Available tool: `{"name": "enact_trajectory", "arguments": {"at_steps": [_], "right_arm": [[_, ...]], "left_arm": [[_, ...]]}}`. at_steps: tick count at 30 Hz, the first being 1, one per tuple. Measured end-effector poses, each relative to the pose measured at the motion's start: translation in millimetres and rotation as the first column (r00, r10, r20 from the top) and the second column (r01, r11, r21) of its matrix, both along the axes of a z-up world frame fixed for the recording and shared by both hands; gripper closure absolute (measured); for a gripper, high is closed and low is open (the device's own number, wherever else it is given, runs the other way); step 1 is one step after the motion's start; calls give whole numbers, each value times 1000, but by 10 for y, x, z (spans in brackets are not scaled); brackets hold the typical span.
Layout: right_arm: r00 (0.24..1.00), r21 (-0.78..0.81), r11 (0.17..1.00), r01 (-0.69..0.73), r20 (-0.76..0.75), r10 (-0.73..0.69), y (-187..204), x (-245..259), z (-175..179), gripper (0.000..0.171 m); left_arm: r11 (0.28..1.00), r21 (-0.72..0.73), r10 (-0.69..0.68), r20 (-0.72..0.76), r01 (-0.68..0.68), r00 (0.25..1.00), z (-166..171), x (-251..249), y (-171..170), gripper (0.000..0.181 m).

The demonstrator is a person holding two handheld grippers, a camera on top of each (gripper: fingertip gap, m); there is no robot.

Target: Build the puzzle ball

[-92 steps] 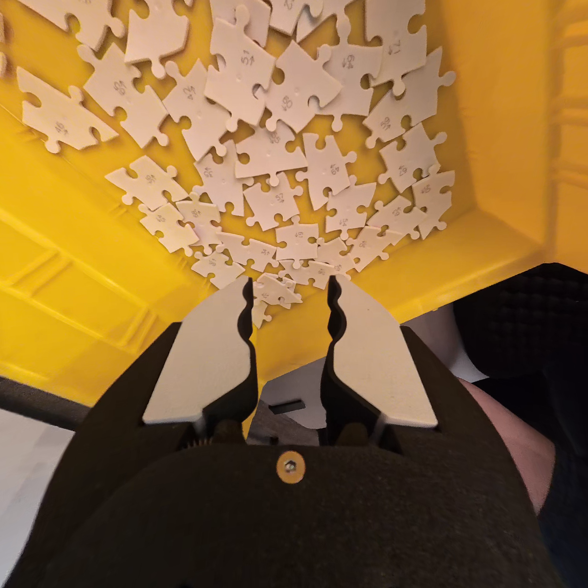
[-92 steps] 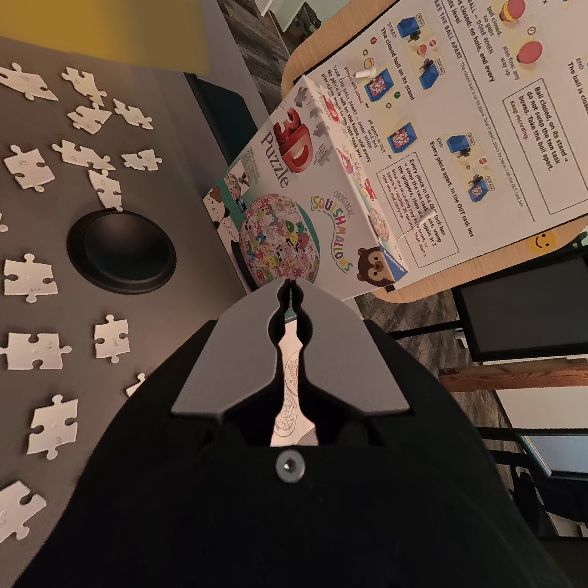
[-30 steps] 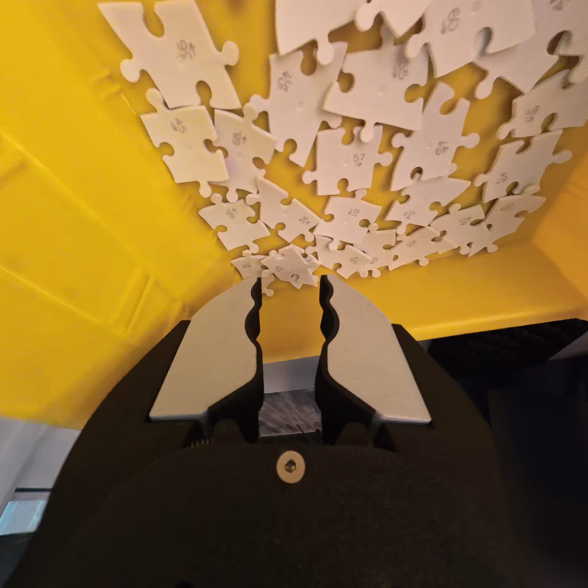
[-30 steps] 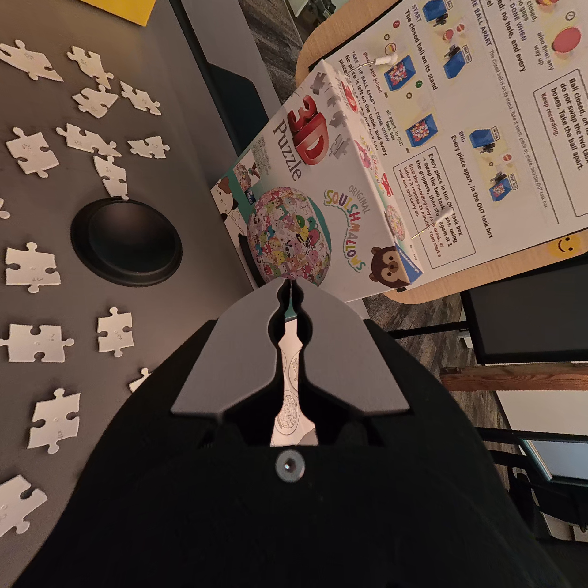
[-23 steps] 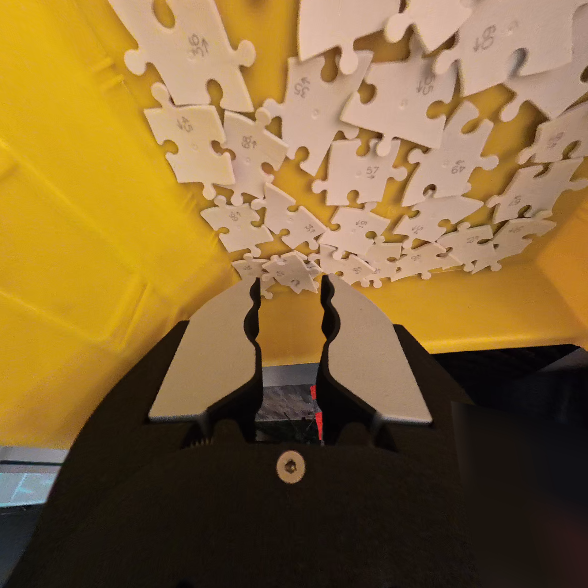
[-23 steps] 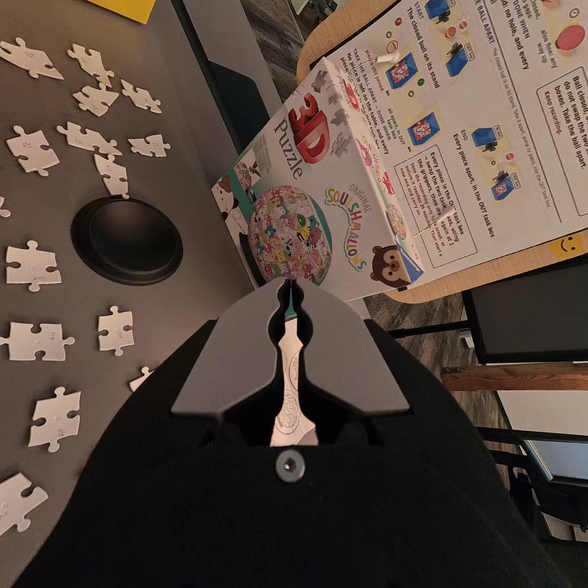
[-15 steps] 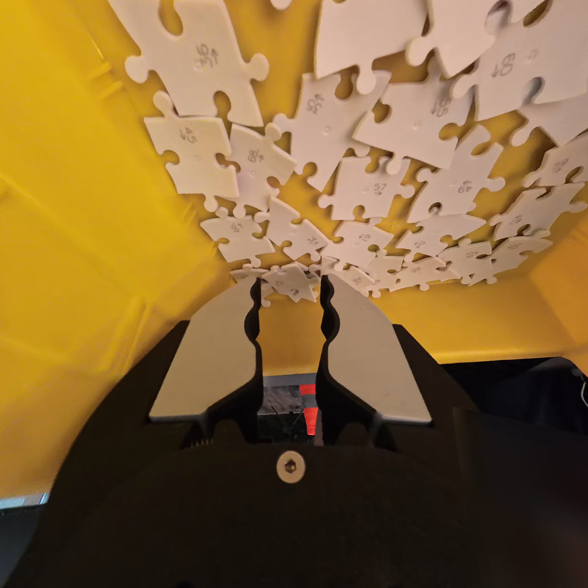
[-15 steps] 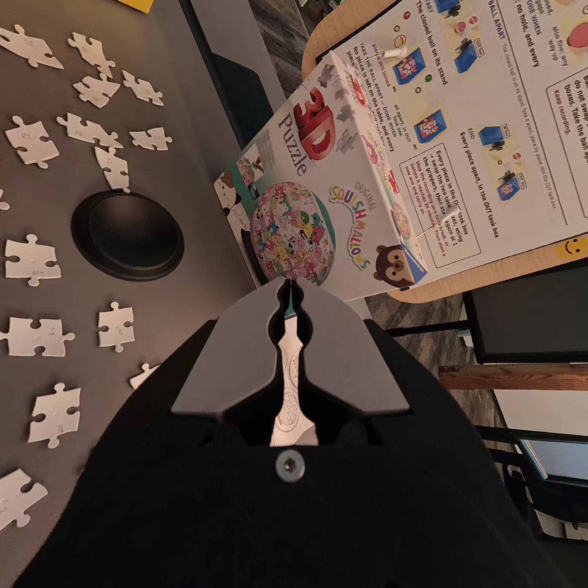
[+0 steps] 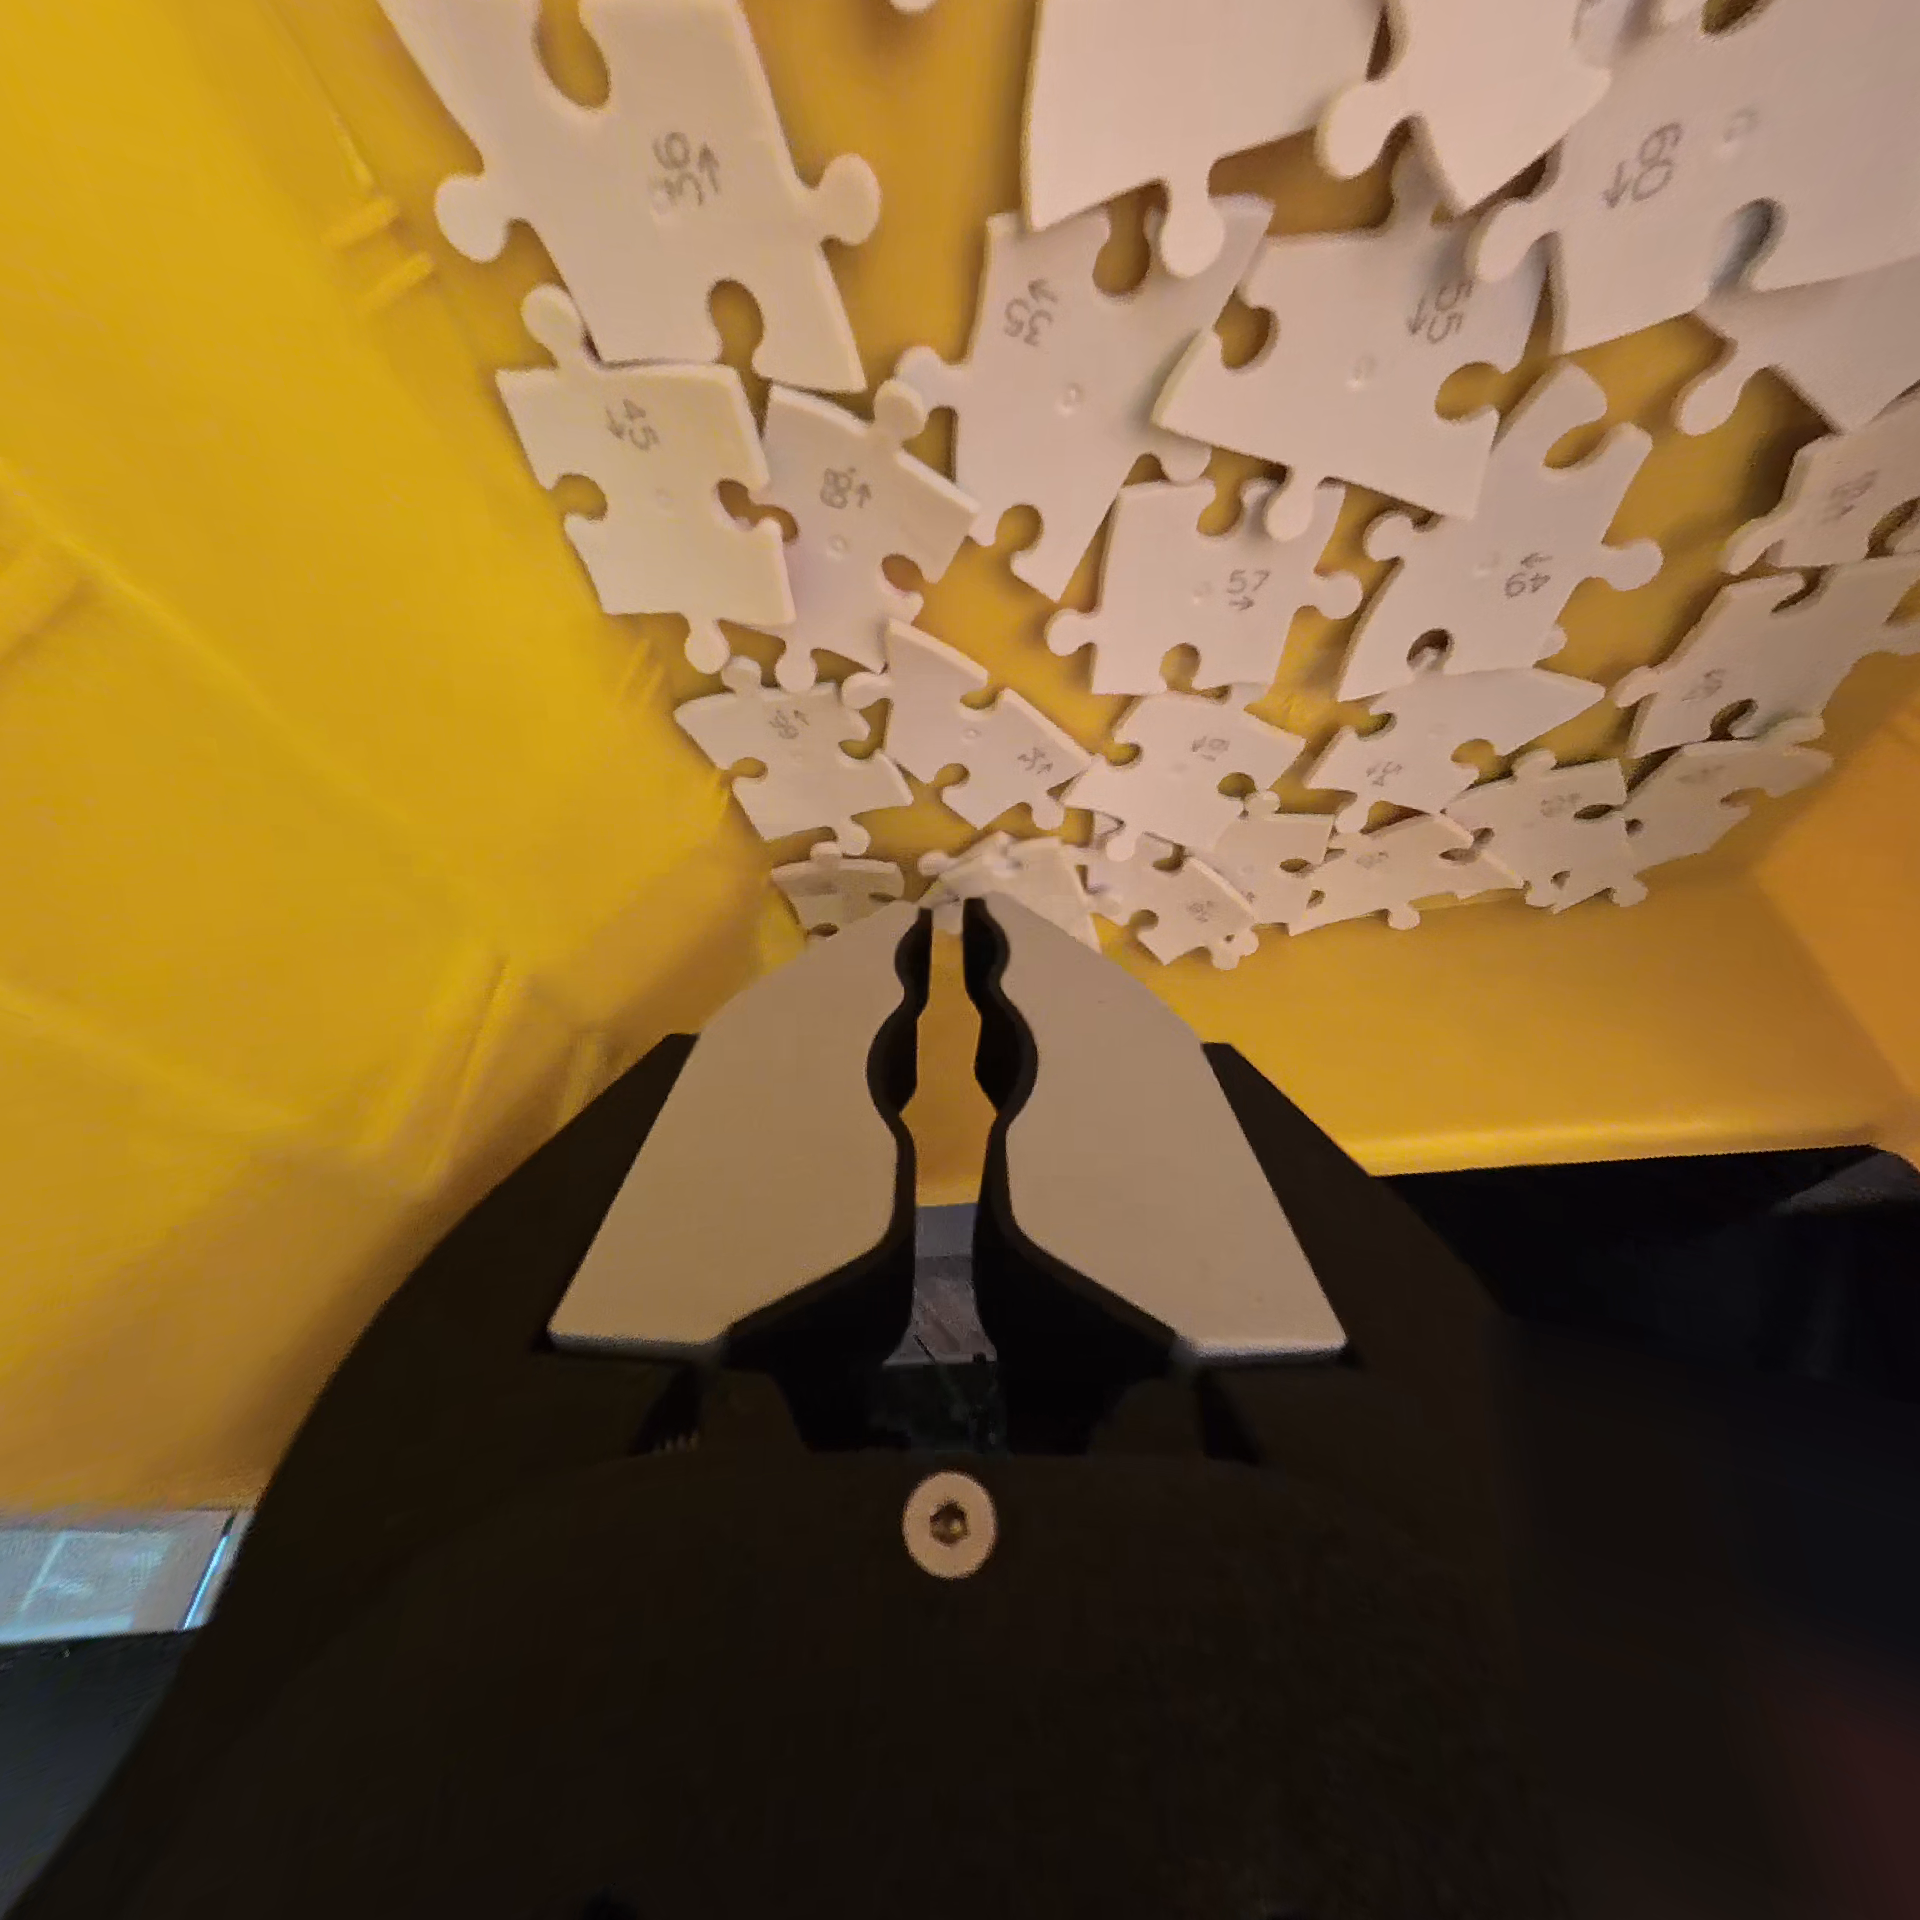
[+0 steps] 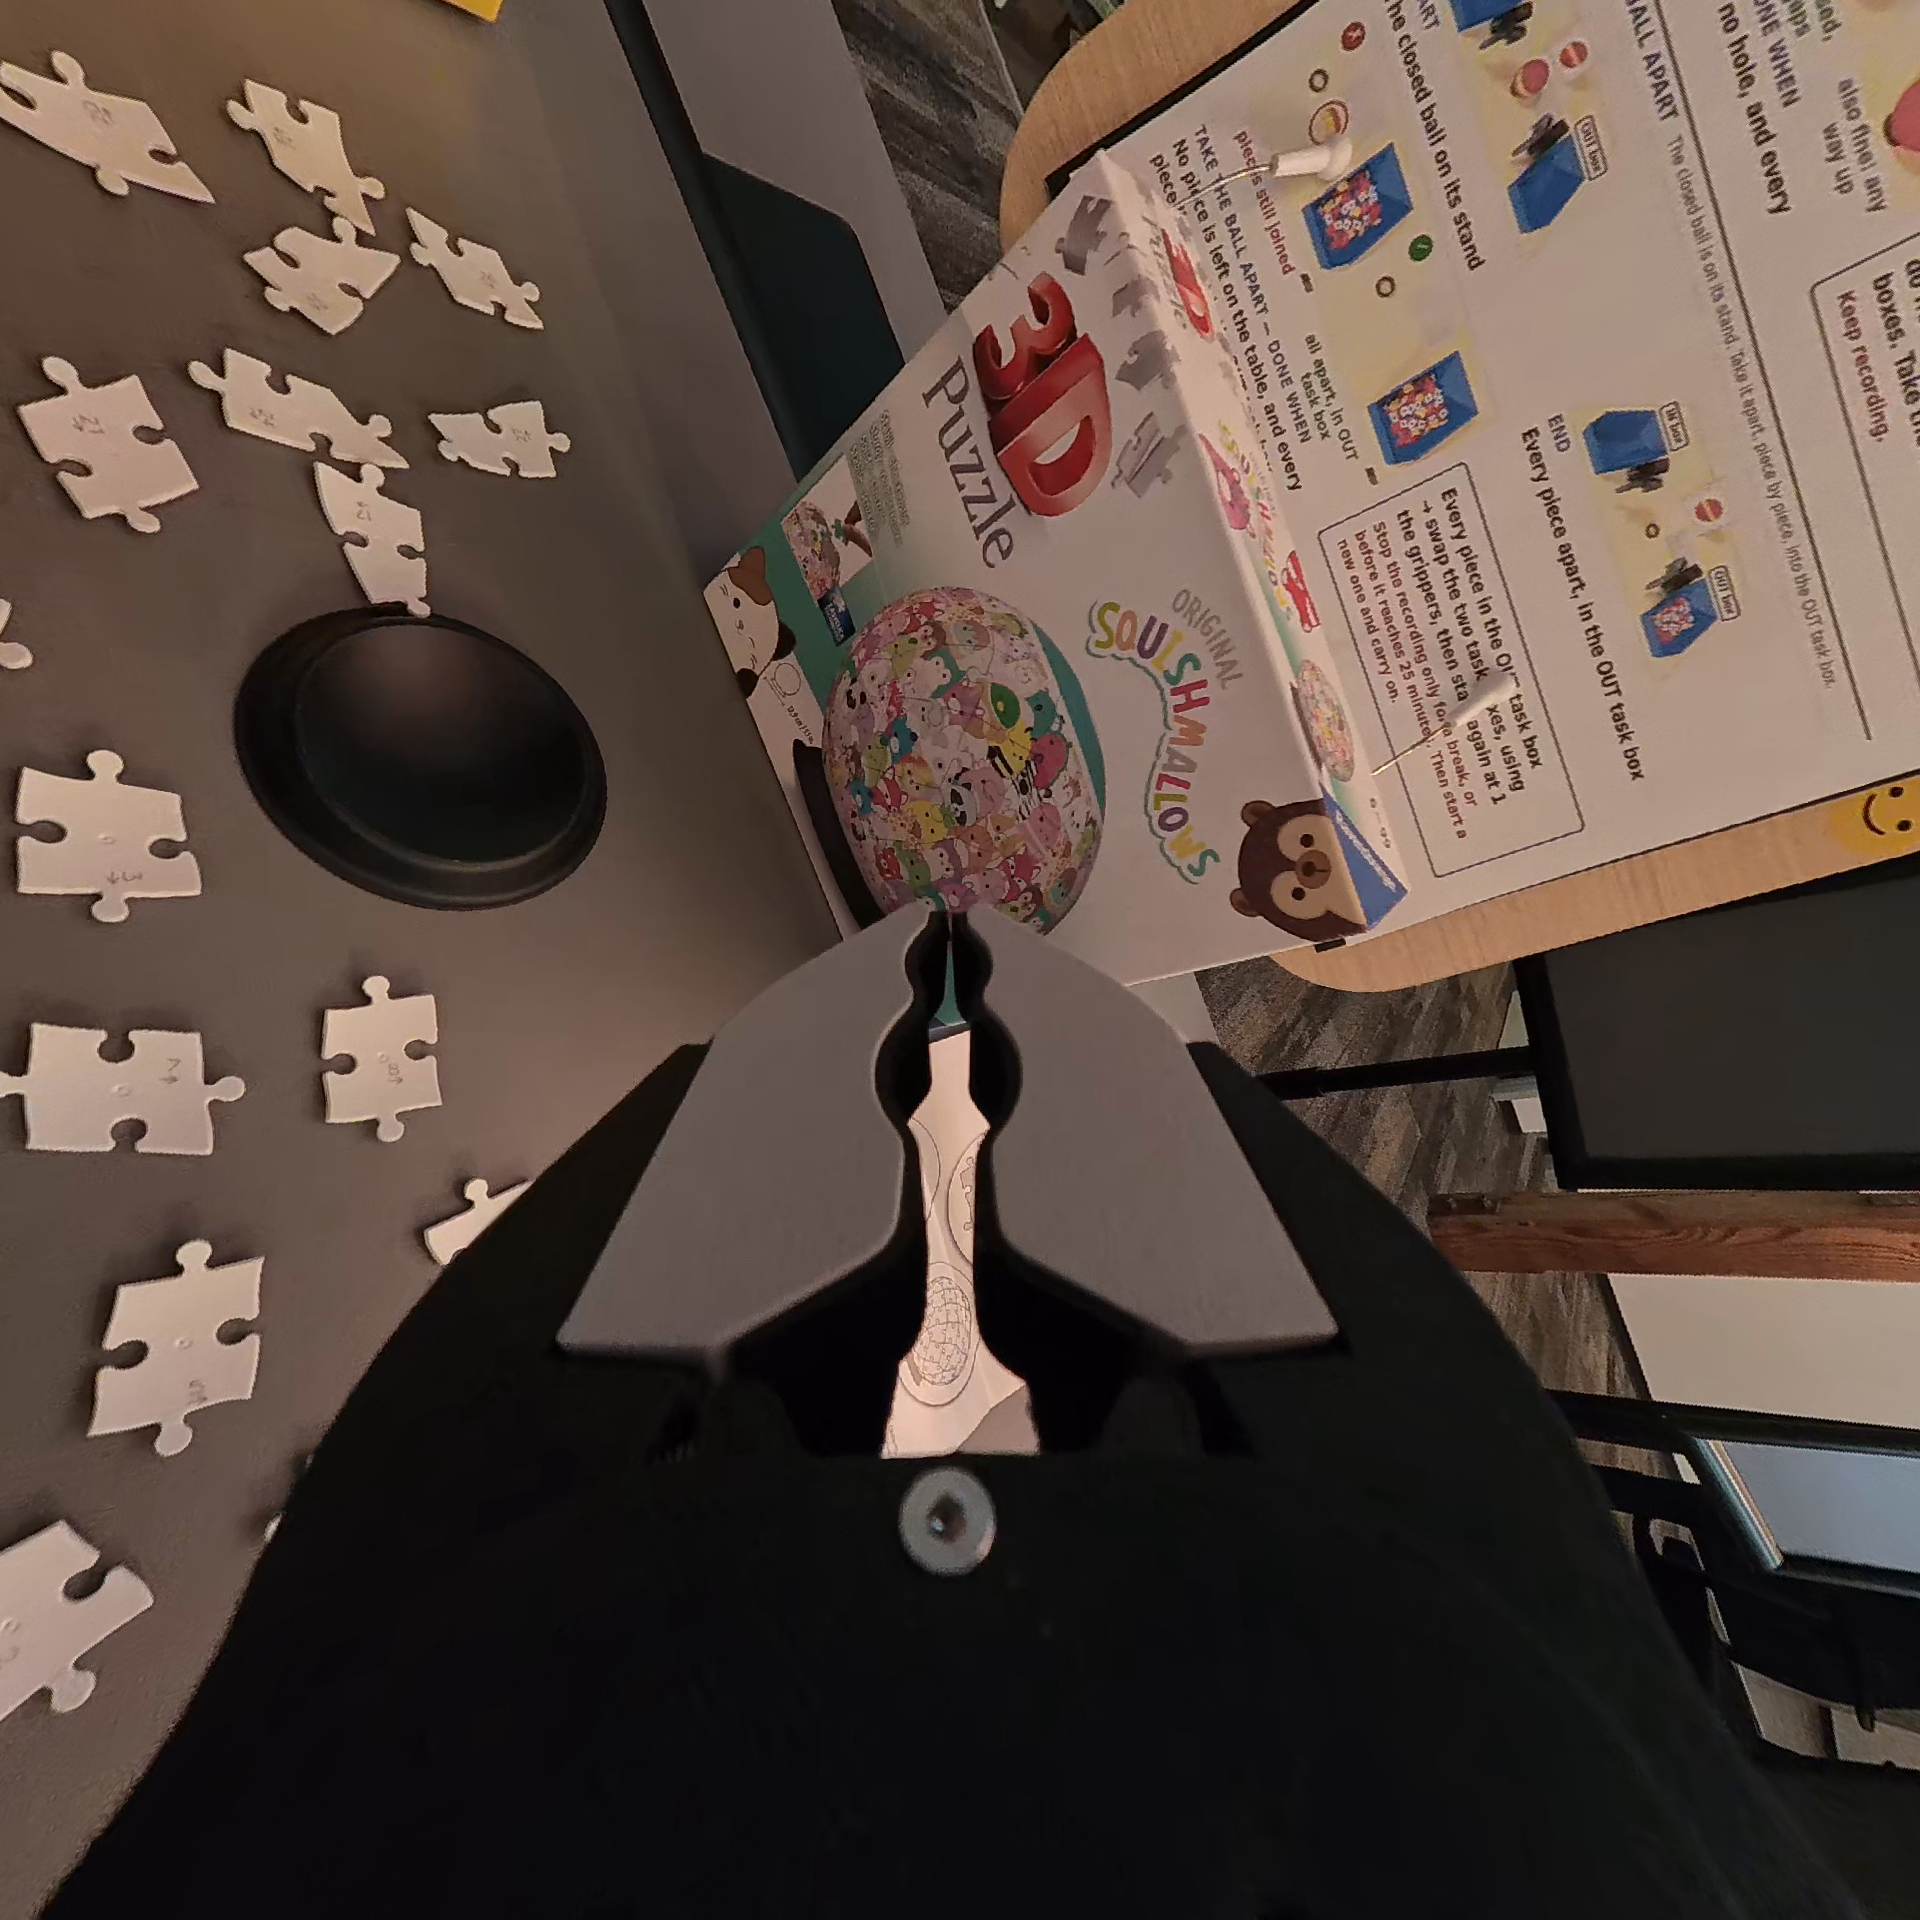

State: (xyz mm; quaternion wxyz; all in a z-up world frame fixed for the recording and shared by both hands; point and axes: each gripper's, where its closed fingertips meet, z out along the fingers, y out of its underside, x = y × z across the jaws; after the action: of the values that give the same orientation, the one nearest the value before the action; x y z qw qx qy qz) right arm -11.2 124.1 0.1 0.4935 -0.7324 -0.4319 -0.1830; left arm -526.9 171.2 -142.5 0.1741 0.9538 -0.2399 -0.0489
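Right, left claw (image 9: 943, 914) is narrowed to a slit over the nearest white piece (image 9: 1023, 868) at the near edge of the heap in the yellow bin (image 9: 312, 727). Can't tell whether it has a real pinch on it; the tips hide the contact.

Risks:
- Pieces there overlap, so a shallow bite could drag a neighbour up or let the target slip back into the bin.
- Curved, thin plastic: an edge-on pinch likely twists it out.

Right claw (image 10: 951, 925) is nearly closed with nothing seen between the tips, hanging off the table (image 10: 623, 416) edge toward the puzzle box (image 10: 1091, 623). Loose pieces (image 10: 104, 831) lie face down around the black stand (image 10: 416, 758); a careless sweep back could scatter them. No ball section assembled in view.
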Motion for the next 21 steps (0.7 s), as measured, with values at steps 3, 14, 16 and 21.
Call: {"name": "enact_trajectory", "arguments": {"at_steps": [3,14,16,21], "right_arm": [[1000,-4,1000,-1,-2,1,1,-3,-7,169],[1000,-12,1000,4,16,-4,4,9,-32,169],[1000,-11,1000,5,16,-4,4,11,-30,169],[1000,-15,1000,1,17,0,3,-1,-38,169]], "left_arm": [[1000,29,12,20,-12,1000,50,12,14,175],[999,-48,14,8,-13,1000,-74,88,-57,149],[998,-63,25,-4,-25,1000,-86,70,-72,151],[998,-55,29,-4,-30,1000,-86,52,-52,156]]}}
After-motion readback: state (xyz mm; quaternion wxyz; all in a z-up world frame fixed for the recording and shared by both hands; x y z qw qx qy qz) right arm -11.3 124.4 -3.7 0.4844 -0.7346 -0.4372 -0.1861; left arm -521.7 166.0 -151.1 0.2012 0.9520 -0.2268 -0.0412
